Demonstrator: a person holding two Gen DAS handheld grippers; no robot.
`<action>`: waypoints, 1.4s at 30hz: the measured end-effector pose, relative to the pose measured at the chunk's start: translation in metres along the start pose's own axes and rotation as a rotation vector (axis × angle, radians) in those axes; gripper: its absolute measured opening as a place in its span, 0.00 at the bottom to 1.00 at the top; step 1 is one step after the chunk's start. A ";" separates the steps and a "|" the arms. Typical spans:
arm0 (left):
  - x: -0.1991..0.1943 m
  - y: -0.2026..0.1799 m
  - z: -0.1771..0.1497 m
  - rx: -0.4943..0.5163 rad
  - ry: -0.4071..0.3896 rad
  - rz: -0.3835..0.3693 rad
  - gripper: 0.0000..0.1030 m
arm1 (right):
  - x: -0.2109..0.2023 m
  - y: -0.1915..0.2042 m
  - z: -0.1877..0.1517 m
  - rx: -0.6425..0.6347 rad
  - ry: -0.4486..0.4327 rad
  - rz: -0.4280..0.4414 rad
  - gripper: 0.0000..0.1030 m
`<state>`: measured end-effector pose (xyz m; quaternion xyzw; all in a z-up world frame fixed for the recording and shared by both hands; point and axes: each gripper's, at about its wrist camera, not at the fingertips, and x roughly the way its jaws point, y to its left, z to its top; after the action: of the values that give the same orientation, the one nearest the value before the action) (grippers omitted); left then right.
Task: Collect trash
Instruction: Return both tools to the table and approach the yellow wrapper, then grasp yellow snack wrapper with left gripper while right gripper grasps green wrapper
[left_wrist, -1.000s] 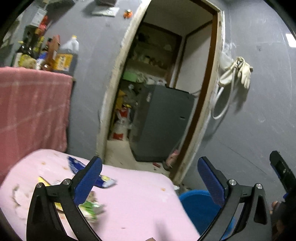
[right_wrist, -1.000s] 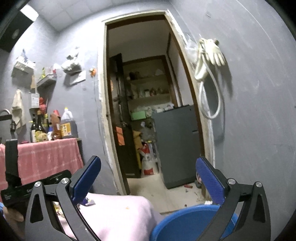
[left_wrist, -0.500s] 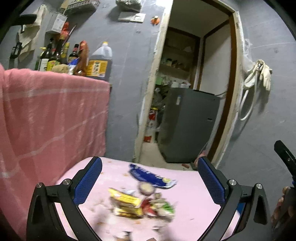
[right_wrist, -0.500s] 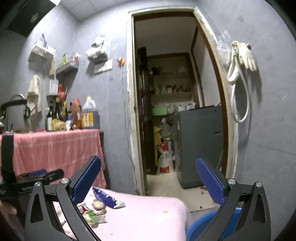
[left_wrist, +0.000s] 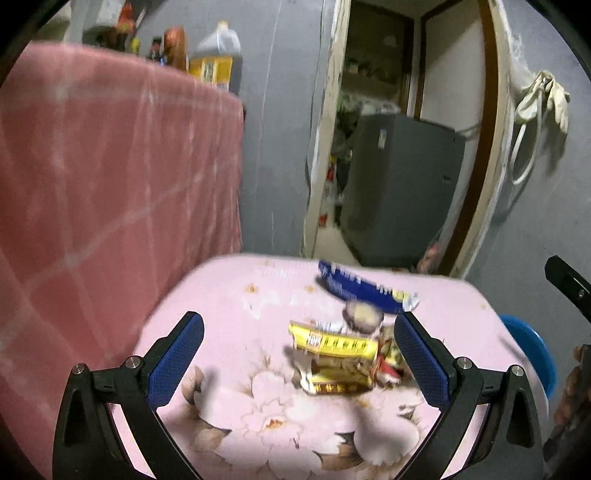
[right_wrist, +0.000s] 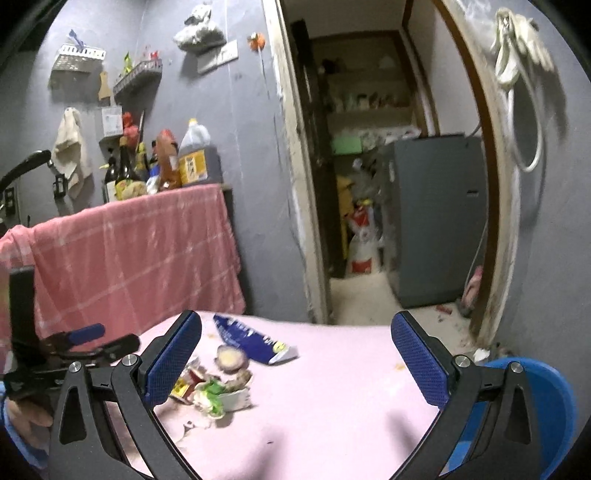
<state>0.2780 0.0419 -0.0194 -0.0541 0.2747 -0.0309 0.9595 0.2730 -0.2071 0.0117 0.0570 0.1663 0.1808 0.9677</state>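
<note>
Far left: pink checked cloth (right_wrist: 140, 251) hangs over a counter; bottles and a dark jug with yellow label (right_wrist: 195, 155) stand on top, print unreadable. Left gripper (left_wrist: 295, 354) jaws wide apart, holding nothing, above the pink floral table (left_wrist: 258, 417). Trash pile there: yellow wrapper (left_wrist: 334, 345), writing blurred; blue wrapper (left_wrist: 360, 288) just beyond, lettering illegible. Right gripper (right_wrist: 295, 356) also fully spread and empty, touching nothing. Blue bin (right_wrist: 554, 402) sits at the table's right edge.
</note>
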 end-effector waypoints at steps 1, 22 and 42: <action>0.004 0.001 -0.001 -0.001 0.022 -0.012 0.98 | 0.003 0.001 -0.001 -0.003 0.011 0.007 0.99; 0.032 0.004 -0.002 -0.013 0.135 -0.196 0.57 | 0.062 0.028 -0.035 -0.030 0.282 0.191 0.48; 0.026 -0.001 -0.004 -0.018 0.120 -0.244 0.27 | 0.081 0.041 -0.058 -0.090 0.439 0.243 0.38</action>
<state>0.2977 0.0380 -0.0363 -0.0935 0.3232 -0.1479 0.9300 0.3109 -0.1362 -0.0601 -0.0071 0.3564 0.3108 0.8811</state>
